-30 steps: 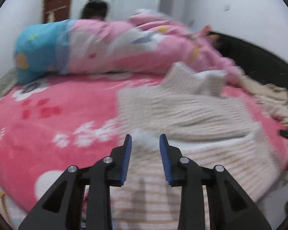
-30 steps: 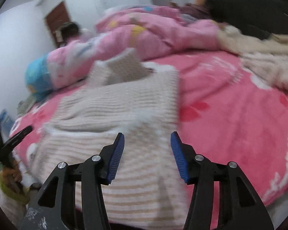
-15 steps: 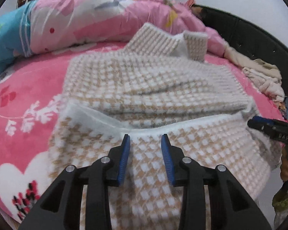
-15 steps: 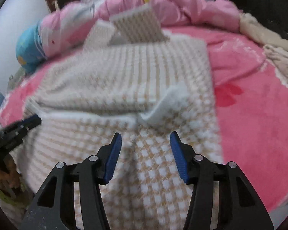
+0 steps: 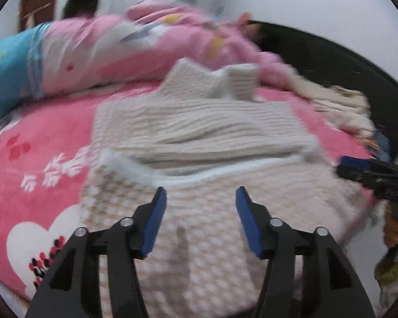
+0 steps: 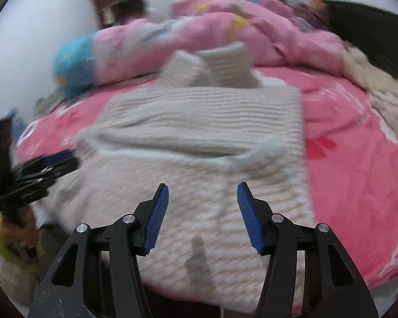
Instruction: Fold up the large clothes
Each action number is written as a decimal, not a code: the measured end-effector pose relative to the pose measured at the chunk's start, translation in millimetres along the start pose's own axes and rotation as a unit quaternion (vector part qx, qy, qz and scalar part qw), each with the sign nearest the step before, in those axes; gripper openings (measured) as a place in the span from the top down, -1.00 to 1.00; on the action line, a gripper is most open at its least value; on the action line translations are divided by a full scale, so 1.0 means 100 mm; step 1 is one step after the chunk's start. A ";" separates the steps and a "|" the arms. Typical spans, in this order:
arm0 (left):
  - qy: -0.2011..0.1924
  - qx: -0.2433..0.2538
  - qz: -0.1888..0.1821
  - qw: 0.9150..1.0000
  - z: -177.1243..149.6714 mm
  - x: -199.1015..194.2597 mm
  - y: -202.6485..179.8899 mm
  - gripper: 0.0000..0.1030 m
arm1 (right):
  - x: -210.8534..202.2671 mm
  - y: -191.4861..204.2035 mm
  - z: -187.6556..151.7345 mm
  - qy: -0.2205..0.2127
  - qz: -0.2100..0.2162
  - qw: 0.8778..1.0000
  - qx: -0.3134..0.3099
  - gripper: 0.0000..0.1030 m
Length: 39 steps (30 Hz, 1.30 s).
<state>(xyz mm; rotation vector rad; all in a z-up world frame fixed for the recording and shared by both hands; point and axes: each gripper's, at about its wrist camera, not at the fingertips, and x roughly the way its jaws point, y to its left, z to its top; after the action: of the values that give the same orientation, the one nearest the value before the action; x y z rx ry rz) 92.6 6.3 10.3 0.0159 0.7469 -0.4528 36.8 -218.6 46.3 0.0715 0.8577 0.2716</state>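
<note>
— Left wrist view first: what do you make of it?

— The left gripper (image 5: 201, 218) hangs over the near end of the cream knitted sweater (image 5: 204, 137), which lies spread on the pink blanket (image 5: 39, 143) covering the bed. Its jaws have just been opening and now stand well apart, with nothing pinched between them; the blue pads (image 5: 156, 221) sit above the checked knit at the hem end.

— And the sweater's layout?

— Partly folded, I think (the frame is smeared by motion, so the edges are soft). A ribbed layer lies across the middle, a fluffy white edge (image 5: 135, 167) runs crosswise just beyond the fingers, and the cuffs or collar stick up at the far end. Beyond that is a rumpled pink quilt (image 5: 135, 45) with a blue end, and a black headboard (image 5: 331, 61) to the right. The right gripper (image 5: 368, 175) shows at the right edge, beside the sweater's side.

— Right wrist view?

— Same garment (image 6: 199, 122) from the other side. The right gripper (image 6: 203, 212) is poised over the near part, jaws apart and empty, a small white fold (image 6: 262, 151) lying just past them. The left gripper (image 6: 39, 169) appears at the left edge, blurred, above a hand (image 6: 21, 233) in a yellow-green cuff.
</note>
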 end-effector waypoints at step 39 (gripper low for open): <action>0.028 -0.069 0.069 0.995 -0.79 -0.50 0.47 -0.45 | -0.33 -0.59 -0.68 0.057 -0.064 0.994 0.075 -0.20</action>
<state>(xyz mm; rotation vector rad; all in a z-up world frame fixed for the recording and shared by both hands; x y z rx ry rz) 28.1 81.8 -22.3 -0.0491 0.8257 -0.2701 -22.7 -287.7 16.1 0.1413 0.9905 0.0908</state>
